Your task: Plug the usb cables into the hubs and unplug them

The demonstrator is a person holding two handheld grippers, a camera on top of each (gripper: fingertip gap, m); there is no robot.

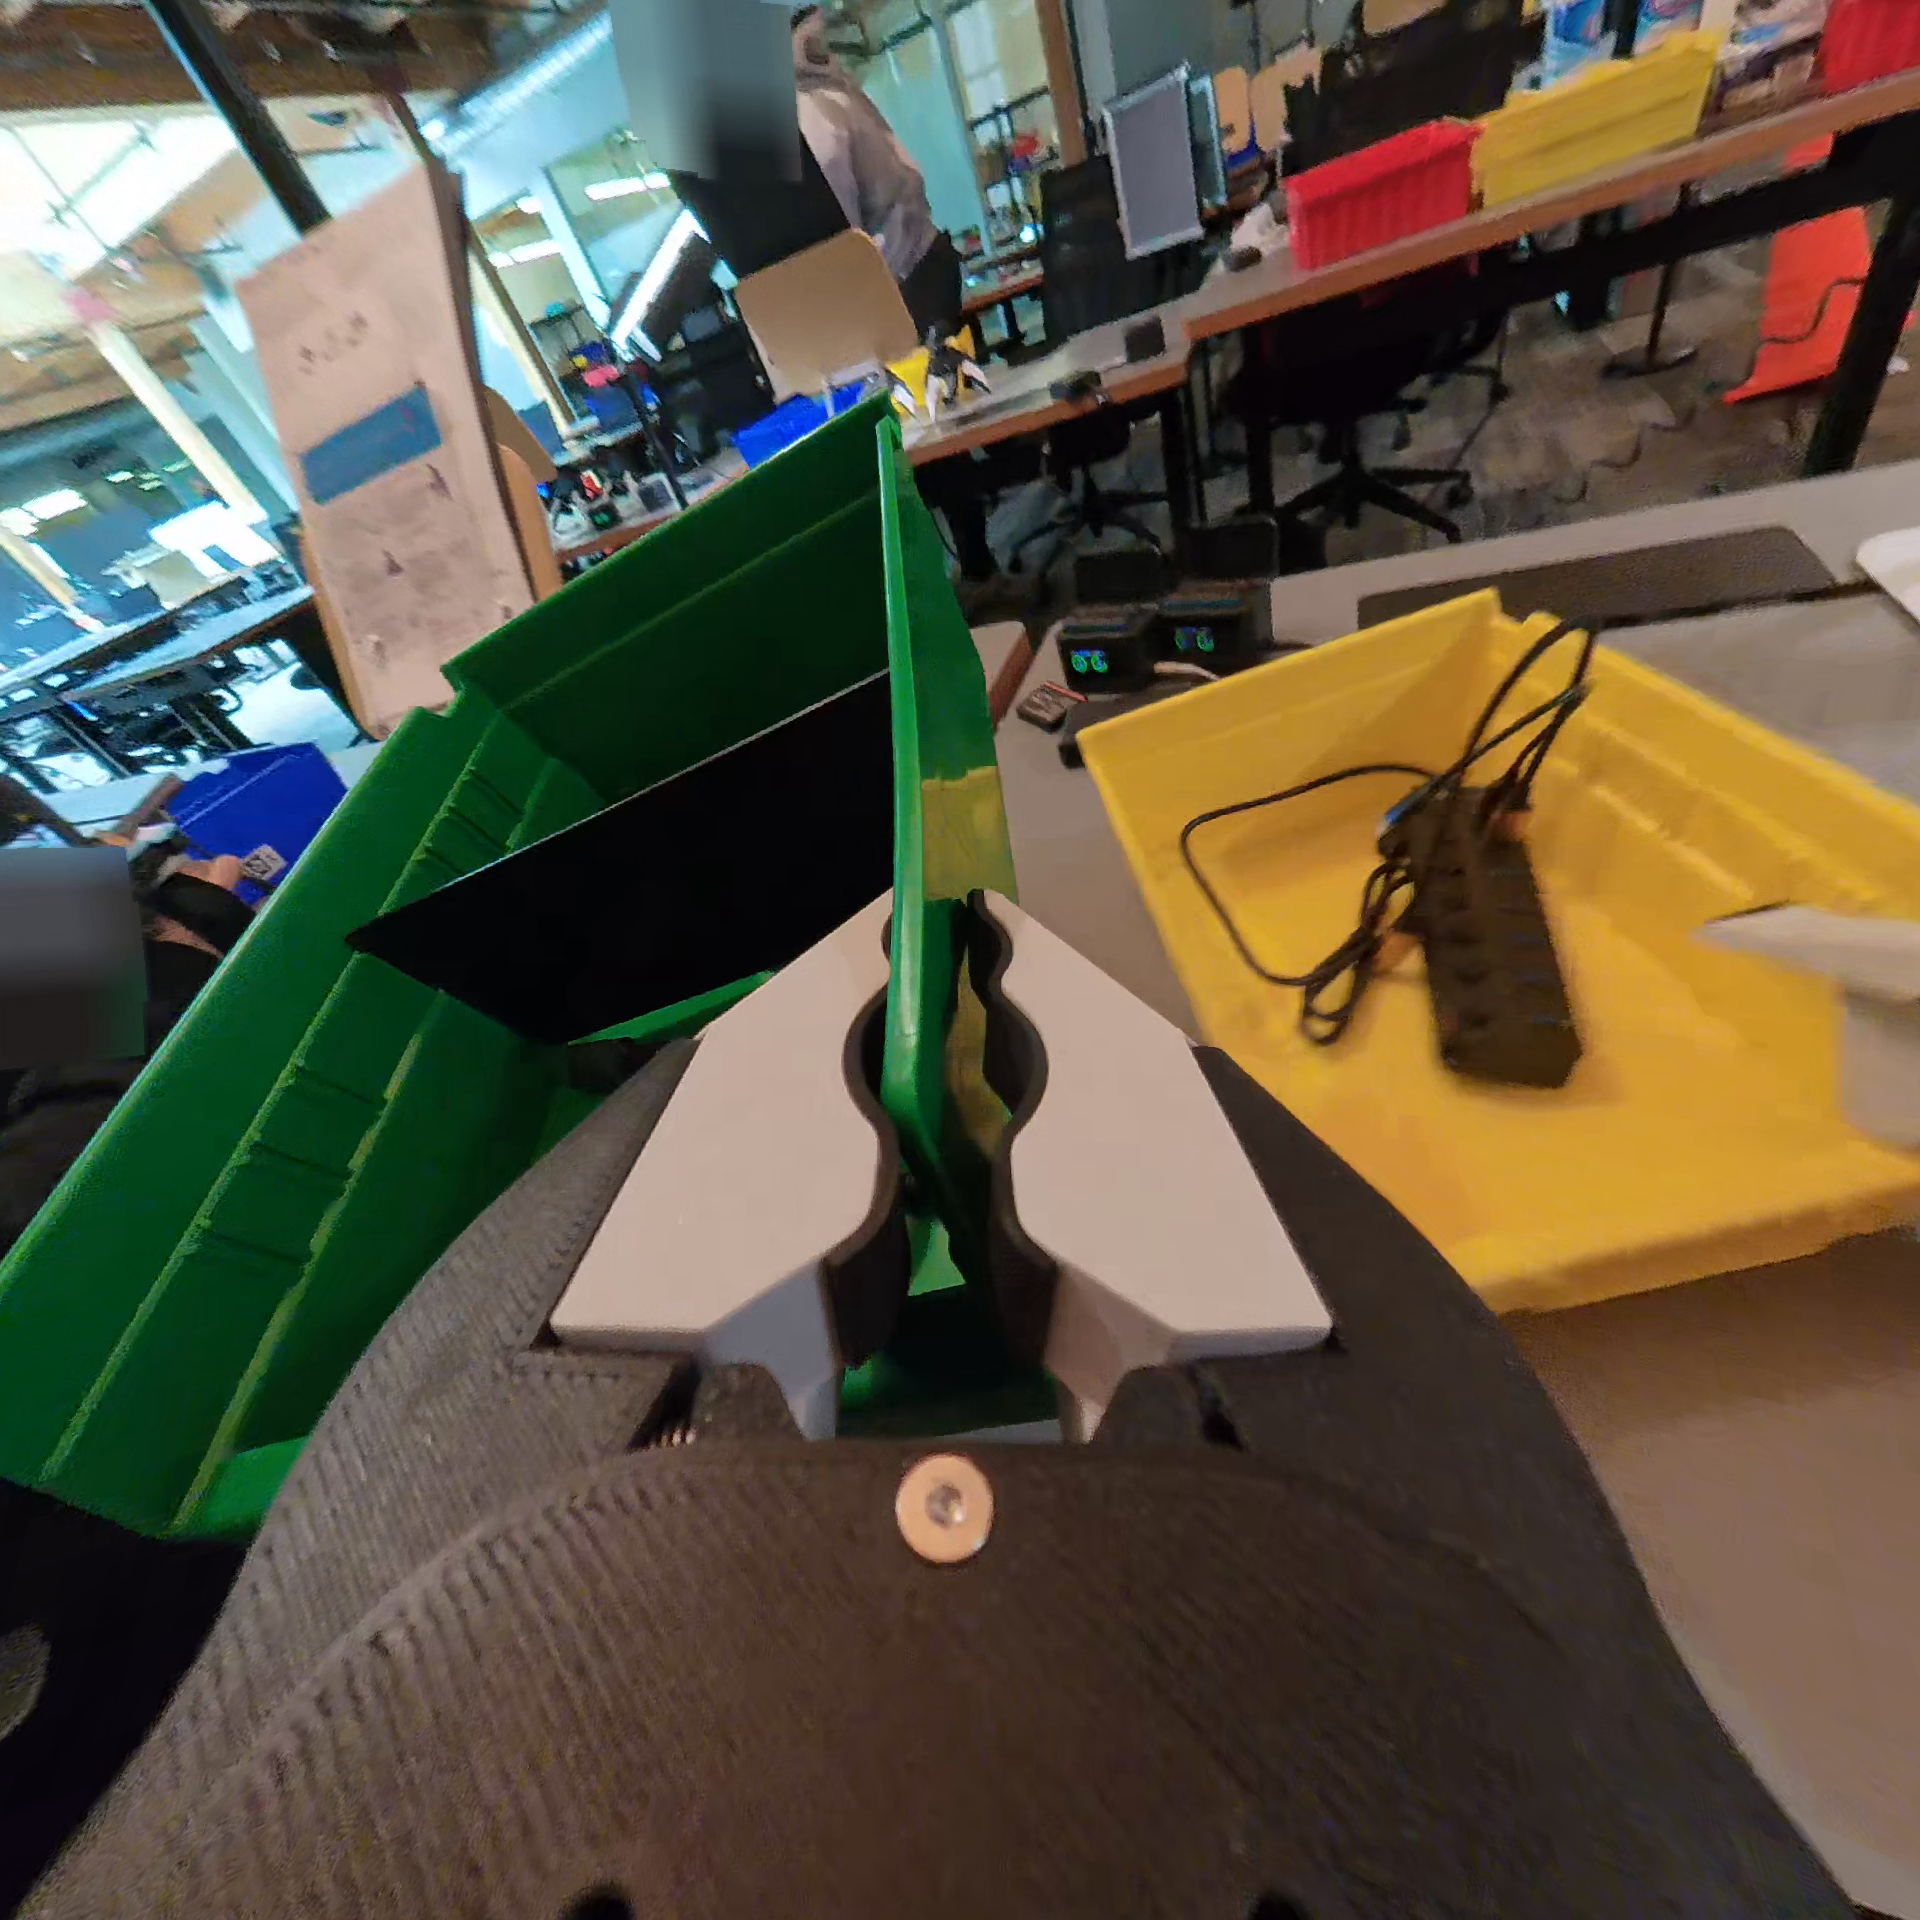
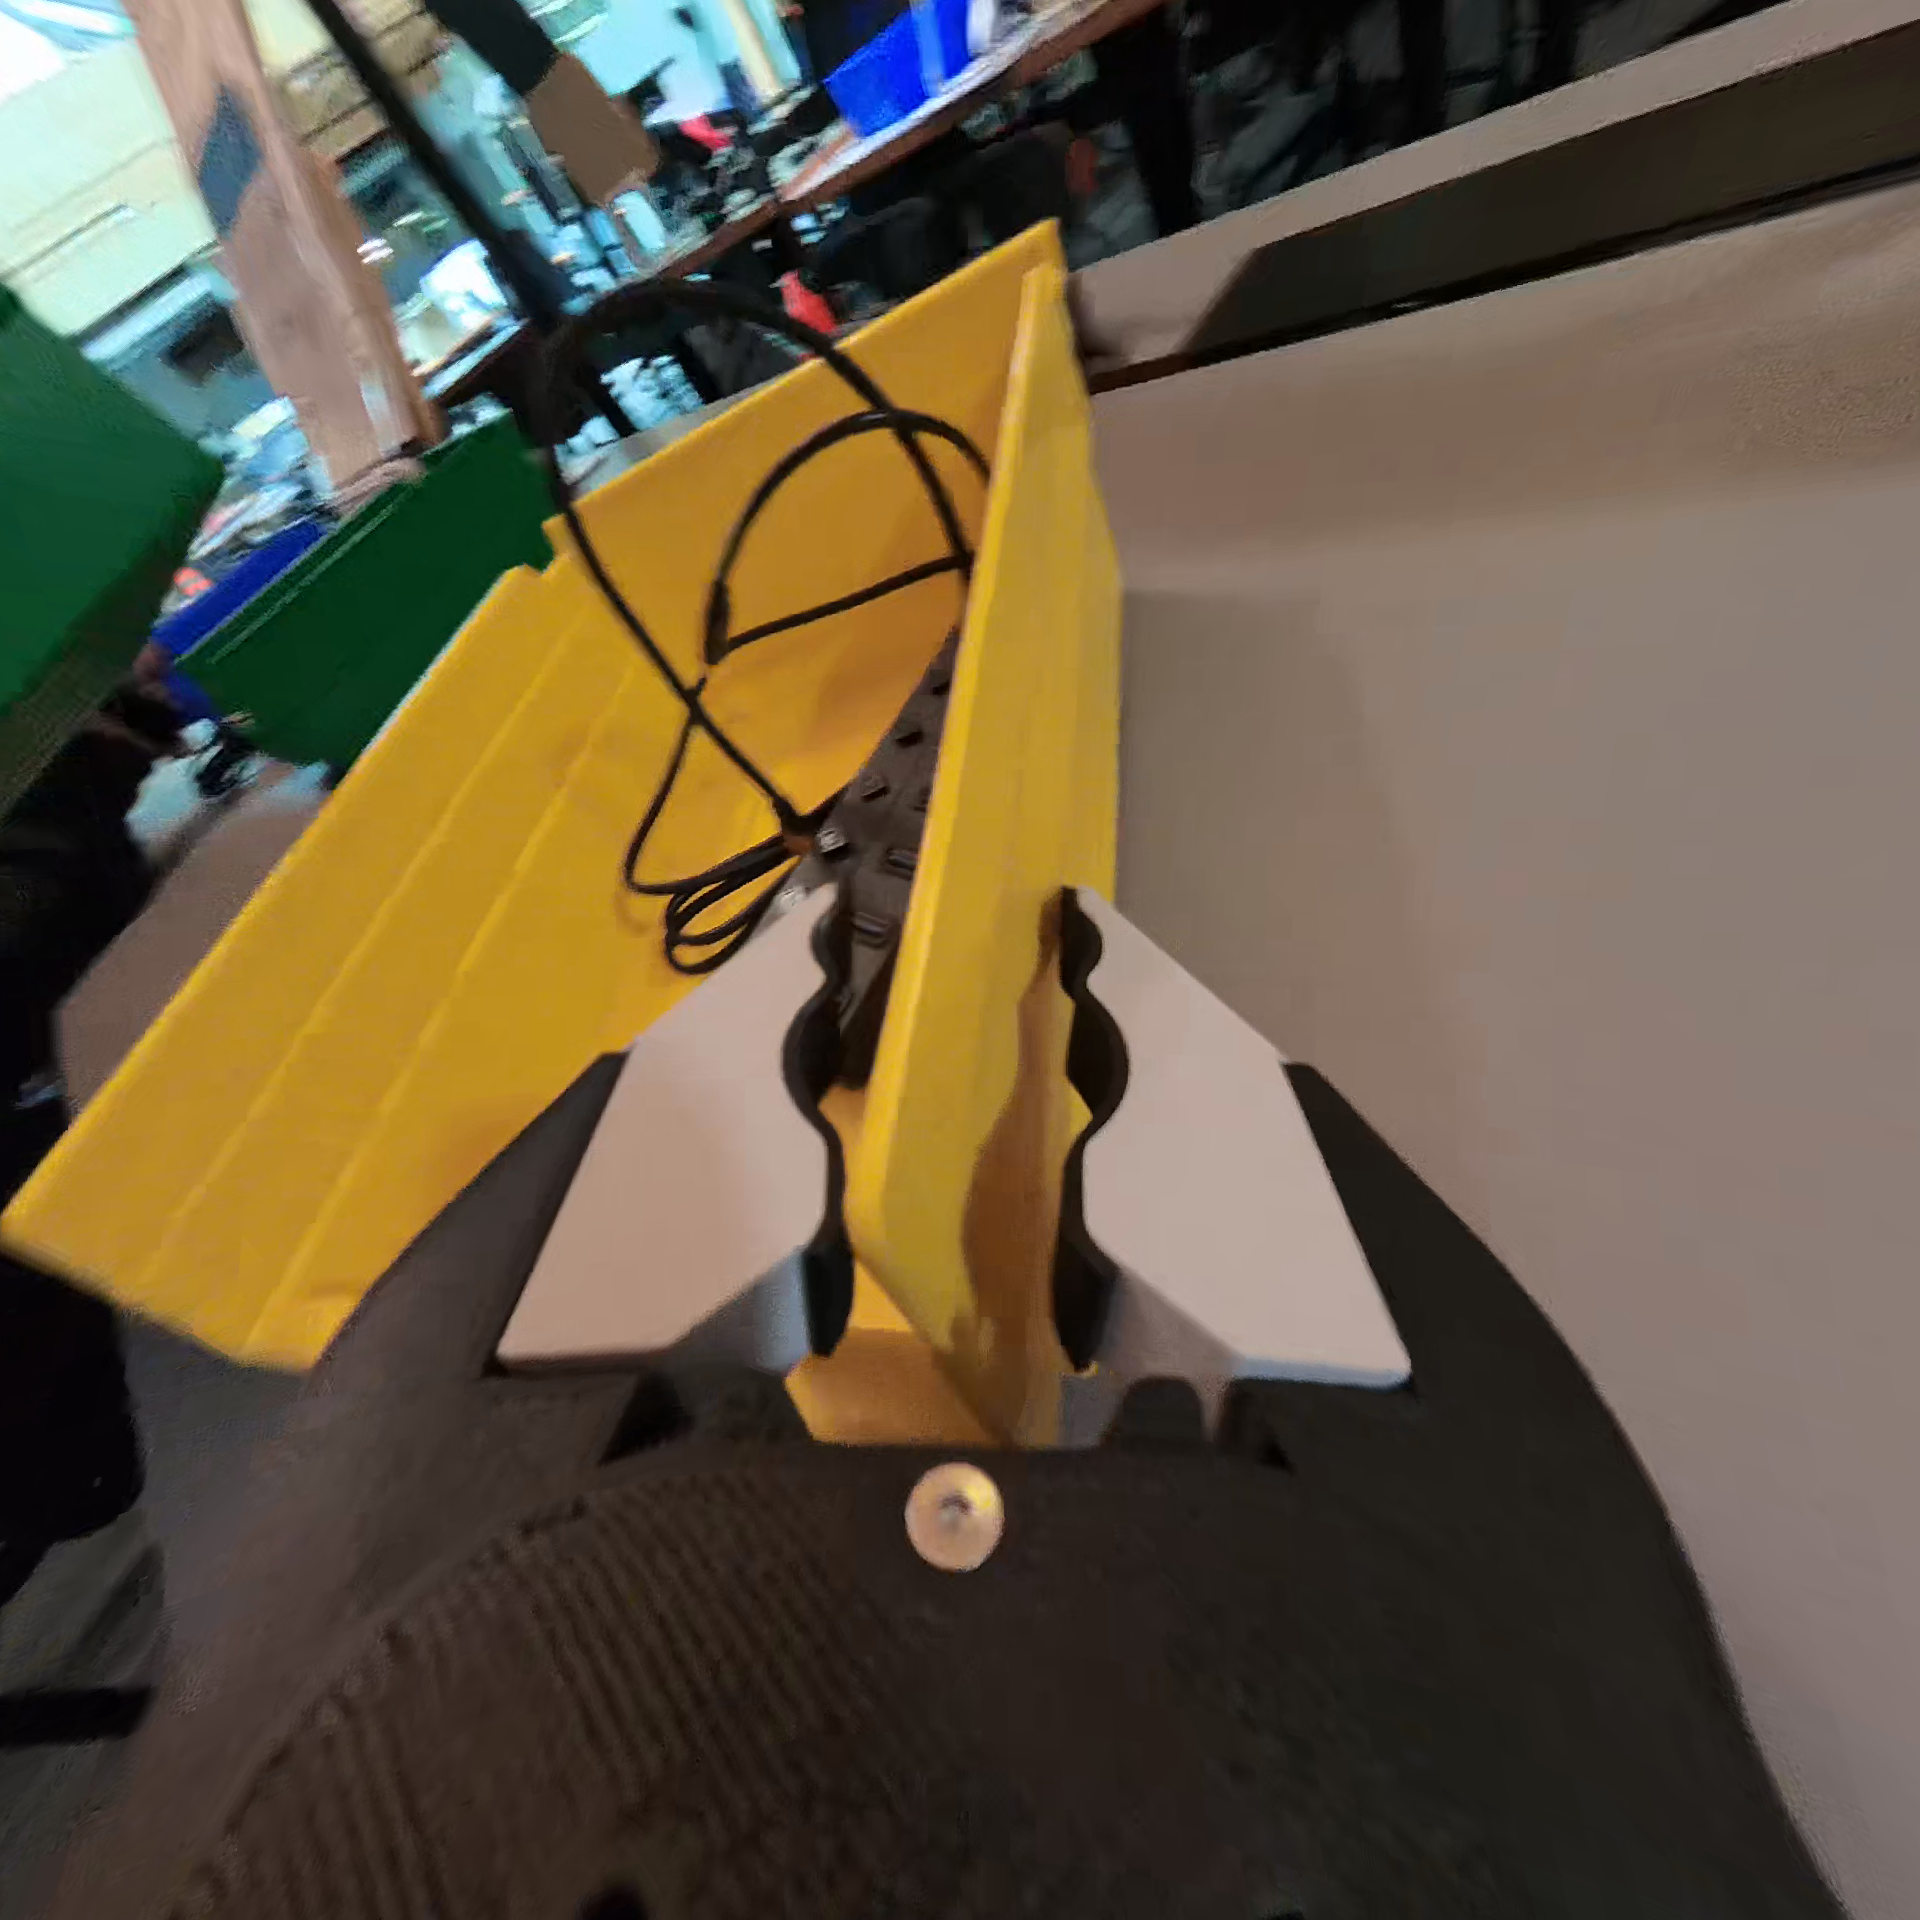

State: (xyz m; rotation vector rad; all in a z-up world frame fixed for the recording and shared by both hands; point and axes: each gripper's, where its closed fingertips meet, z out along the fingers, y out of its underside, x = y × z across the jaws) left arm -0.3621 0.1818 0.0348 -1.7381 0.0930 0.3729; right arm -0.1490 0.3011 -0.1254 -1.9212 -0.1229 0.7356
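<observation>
My left gripper (image 1: pixel 940 914) is shut on the right side wall of a green bin (image 1: pixel 665 644), which is tilted and holds a black divider (image 1: pixel 644 883). My right gripper (image 2: pixel 951 904) is shut on the right side wall of a yellow bin (image 2: pixel 468 935), also tilted. In the yellow bin (image 1: pixel 1683 1101) lies a long black USB hub (image 1: pixel 1486 935) with thin black cables (image 1: pixel 1247 914) attached. The hub (image 2: pixel 894 790) and its looping cables (image 2: pixel 727 582) lean against the gripped wall in the right wrist view. A grey finger of the right gripper (image 1: pixel 1829 956) shows at the left wrist view's right edge.
Both bins are over a grey table (image 1: pixel 1714 1507). Small black devices with green lights (image 1: pixel 1143 649) and a black mat (image 1: pixel 1600 577) sit at the table's far edge. Behind are desks, chairs, red and yellow bins (image 1: pixel 1496 156), cardboard (image 1: pixel 384 447) and a standing person.
</observation>
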